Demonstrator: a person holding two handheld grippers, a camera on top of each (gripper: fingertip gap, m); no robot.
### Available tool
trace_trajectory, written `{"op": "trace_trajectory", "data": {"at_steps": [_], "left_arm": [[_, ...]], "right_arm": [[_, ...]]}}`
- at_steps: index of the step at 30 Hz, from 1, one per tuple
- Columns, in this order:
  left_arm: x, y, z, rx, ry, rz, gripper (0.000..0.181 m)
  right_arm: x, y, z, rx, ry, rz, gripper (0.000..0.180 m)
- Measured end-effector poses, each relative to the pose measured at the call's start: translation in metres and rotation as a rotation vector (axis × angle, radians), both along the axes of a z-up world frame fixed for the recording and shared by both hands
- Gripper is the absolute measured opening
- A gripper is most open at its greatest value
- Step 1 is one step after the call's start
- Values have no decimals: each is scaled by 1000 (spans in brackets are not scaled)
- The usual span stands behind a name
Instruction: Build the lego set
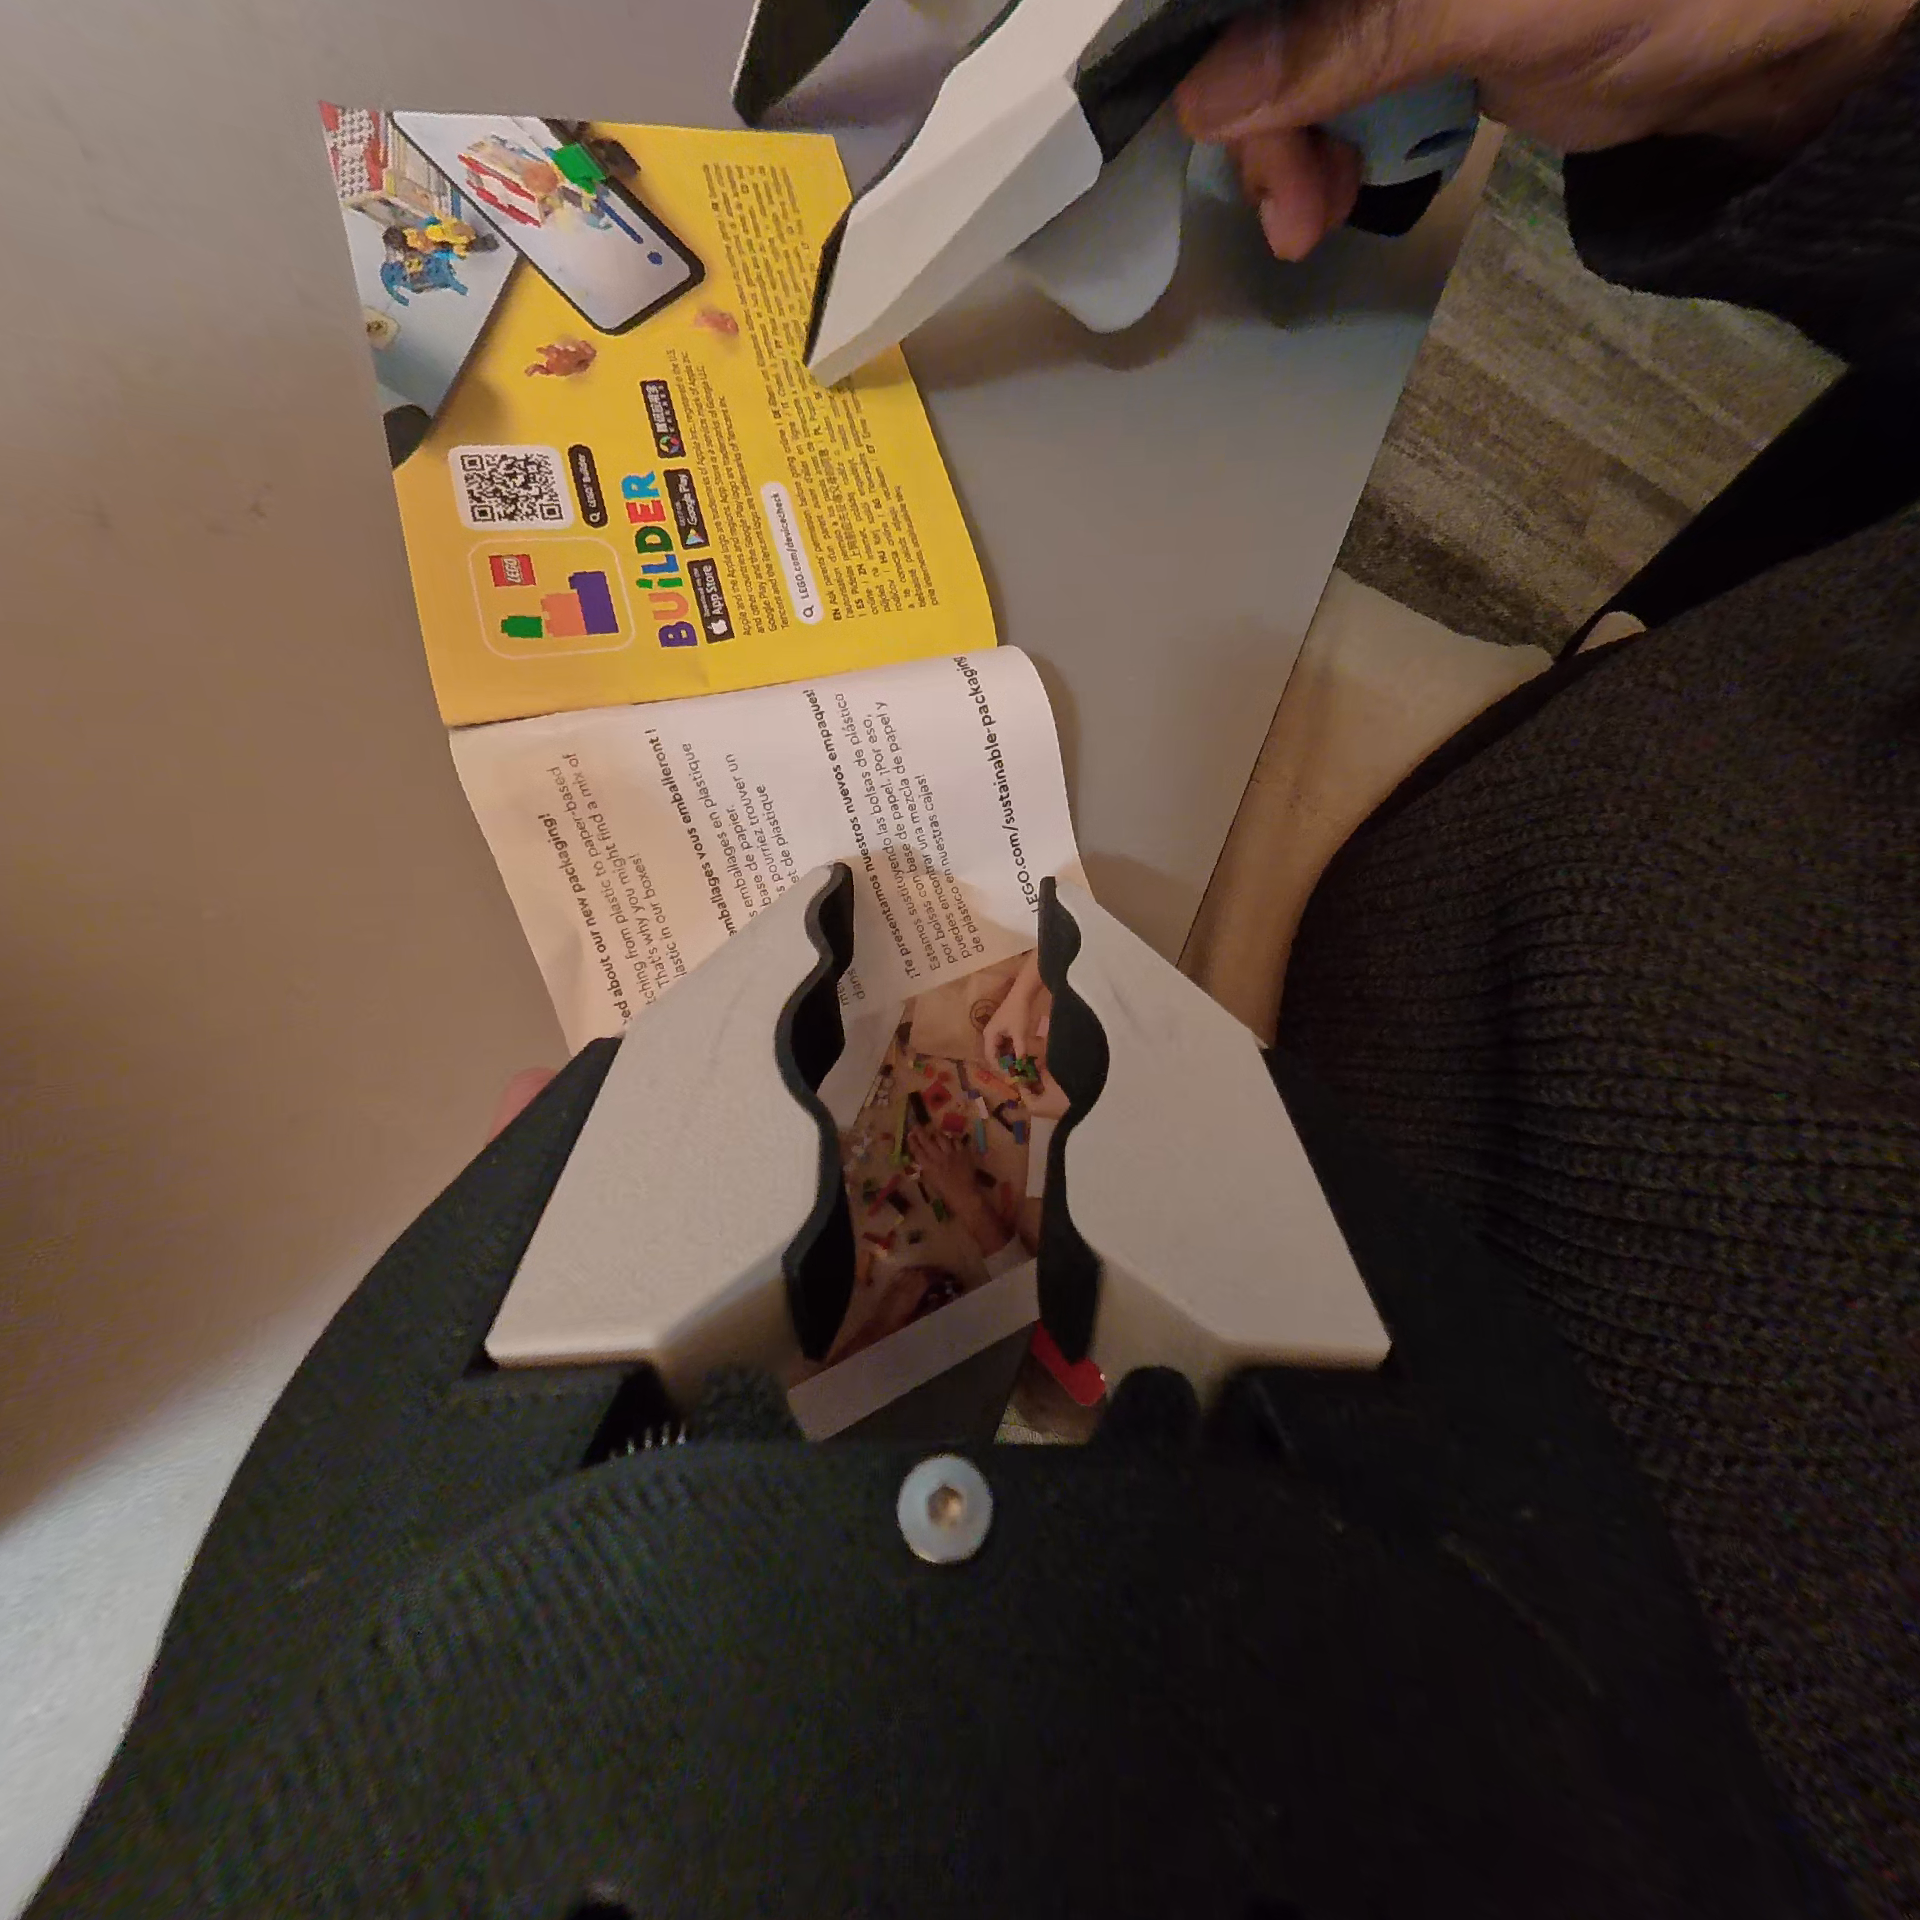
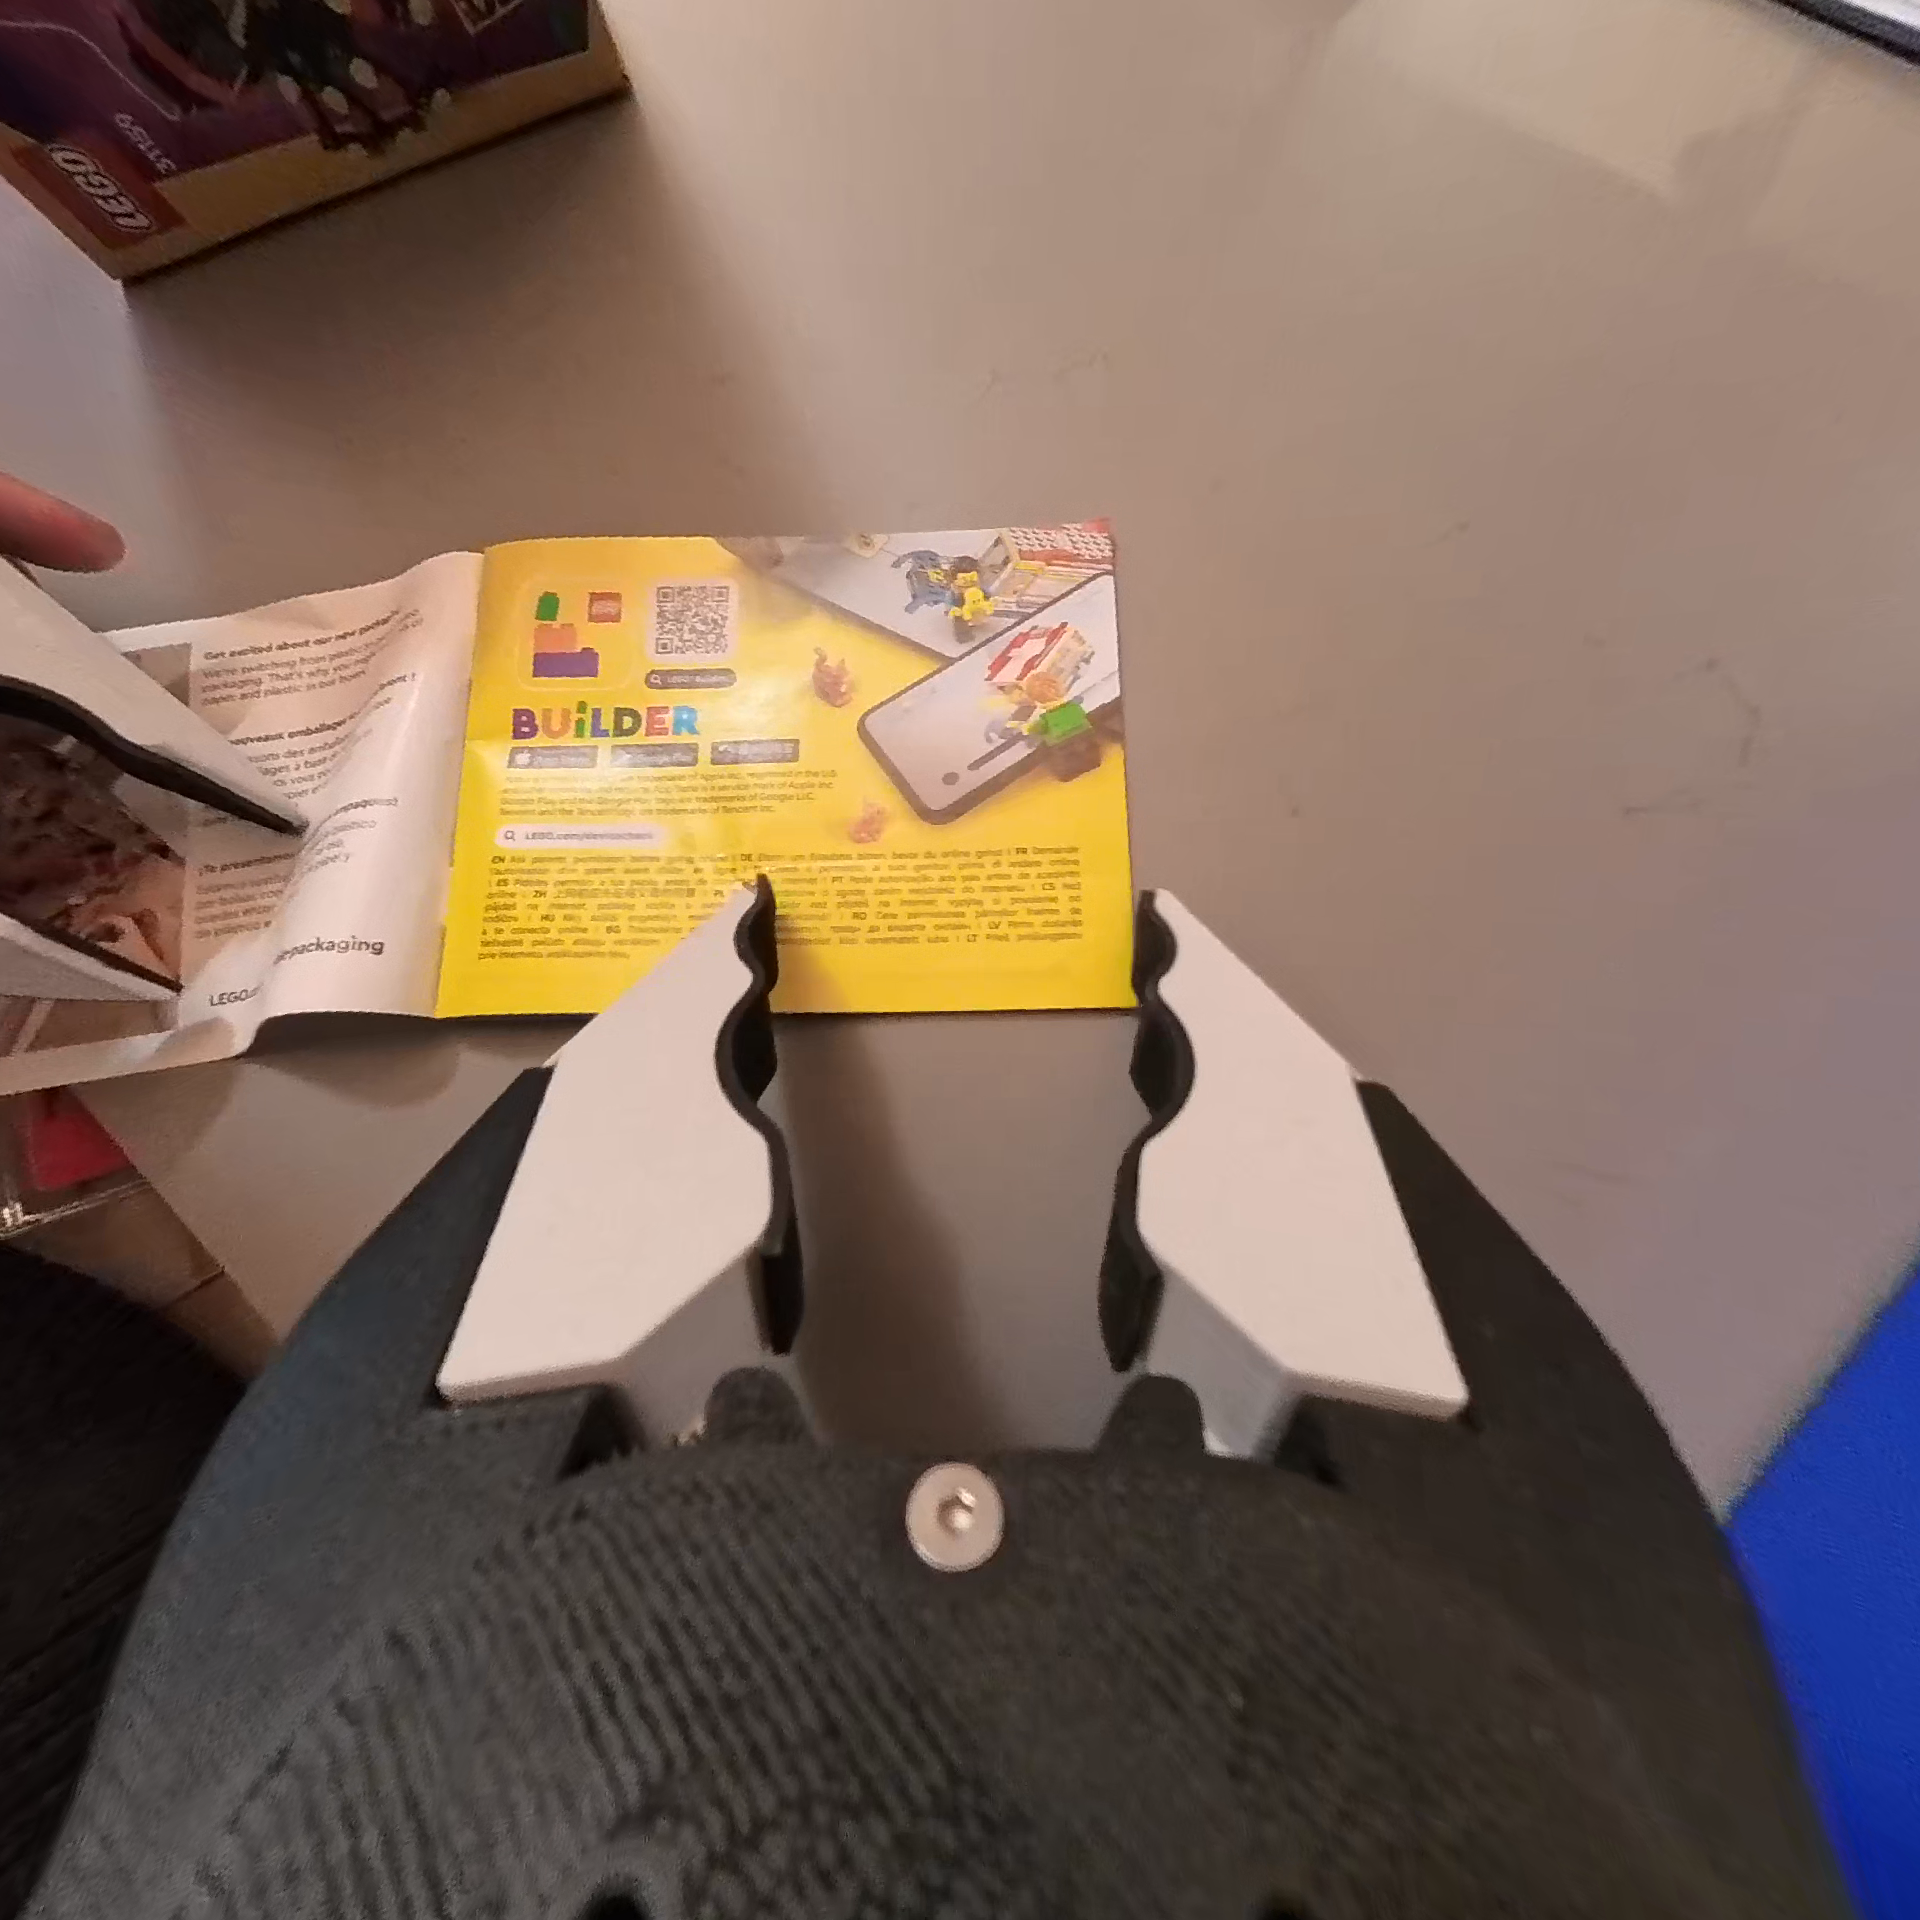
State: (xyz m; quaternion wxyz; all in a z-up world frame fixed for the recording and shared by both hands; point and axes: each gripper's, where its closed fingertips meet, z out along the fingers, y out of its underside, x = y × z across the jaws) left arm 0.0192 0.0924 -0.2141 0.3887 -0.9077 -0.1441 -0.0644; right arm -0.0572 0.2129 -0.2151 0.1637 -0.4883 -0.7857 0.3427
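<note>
A home setting, most likely

Carpet [image 1: 1558, 416] lies beside the plain grey table [image 2: 1351, 416]; a toy box [image 2: 260, 114] sits on that table.

We see warm, dim room light in both pictures. The table [image 2: 1351, 416] looks grey-brown, with a soft bright patch at its far right. The booklet [image 2: 790, 769] has a small shine on its yellow page, and its tiny print looks fuzzy. The right gripper [image 1: 831, 343] drops a soft shadow on the page. Straight edges bend near the corners, and near black parts are blurry
</note>
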Motion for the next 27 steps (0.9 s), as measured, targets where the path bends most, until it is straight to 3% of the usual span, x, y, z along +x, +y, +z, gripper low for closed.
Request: {"op": "trace_trajectory", "data": {"at_steps": [27], "left_arm": [[0, 0, 0, 3, -3, 2, 33]], "right_arm": [[1, -3, 7, 5, 30, 18, 65]]}}
